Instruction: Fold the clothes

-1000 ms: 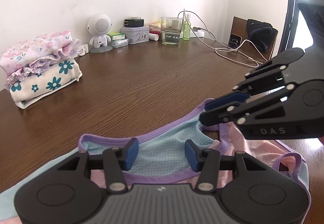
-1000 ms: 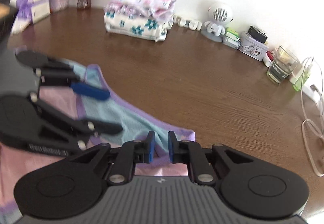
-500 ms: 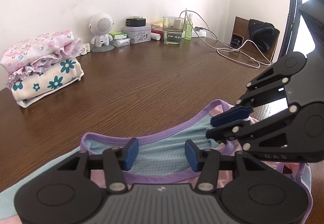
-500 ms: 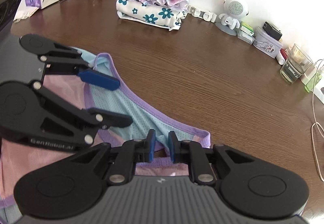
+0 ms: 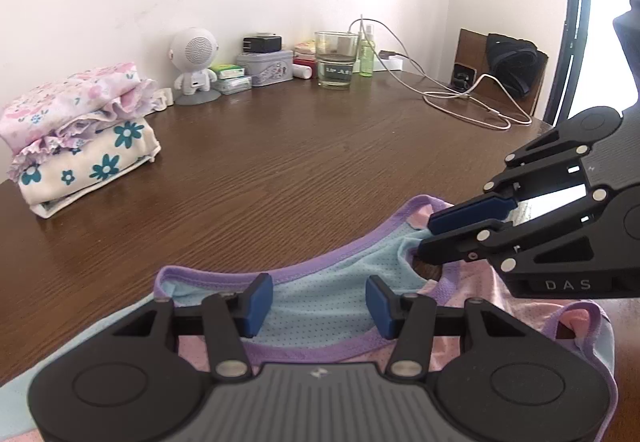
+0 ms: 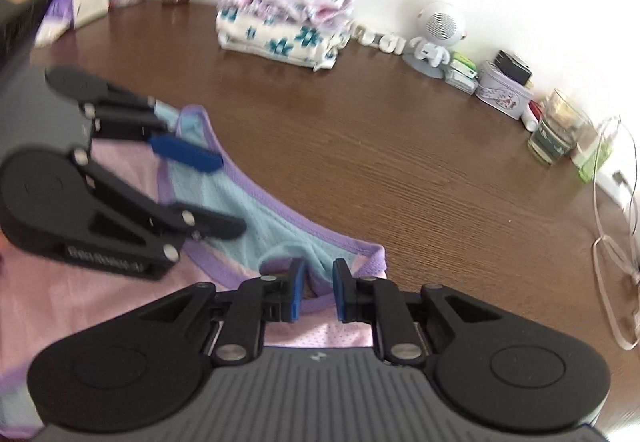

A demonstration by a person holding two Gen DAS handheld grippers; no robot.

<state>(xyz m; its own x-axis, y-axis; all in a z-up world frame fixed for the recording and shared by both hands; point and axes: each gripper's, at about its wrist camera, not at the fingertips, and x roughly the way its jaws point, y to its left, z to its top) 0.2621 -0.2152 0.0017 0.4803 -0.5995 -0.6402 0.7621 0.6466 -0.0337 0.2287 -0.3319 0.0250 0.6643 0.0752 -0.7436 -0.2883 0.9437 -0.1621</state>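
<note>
Mesh garment (image 5: pixel 320 294), pale blue and pink with purple trim, lies flat on the near edge of the brown table (image 5: pixel 280 170). Over it, the left hand-held gripper (image 5: pixel 318 300) hangs with jaws spread and nothing between the pads. The right hand-held gripper (image 6: pixel 316 292) pinches a purple-edged fold of the garment. Farther back, a glass (image 5: pixel 335 60) holds a little clear liquid, beside a tin (image 5: pixel 264 68), a small white speaker figure (image 5: pixel 195 66) and white cables (image 5: pixel 464 102). A stack of folded floral clothes (image 5: pixel 80 126) sits at far left, by the white wall.

Garment (image 5: pixel 320 302) – perforated mesh cloth; table (image 5: pixel 320 162) – grained wood, slight sheen; tumbler (image 5: pixel 336 60) – clear glass.
</note>
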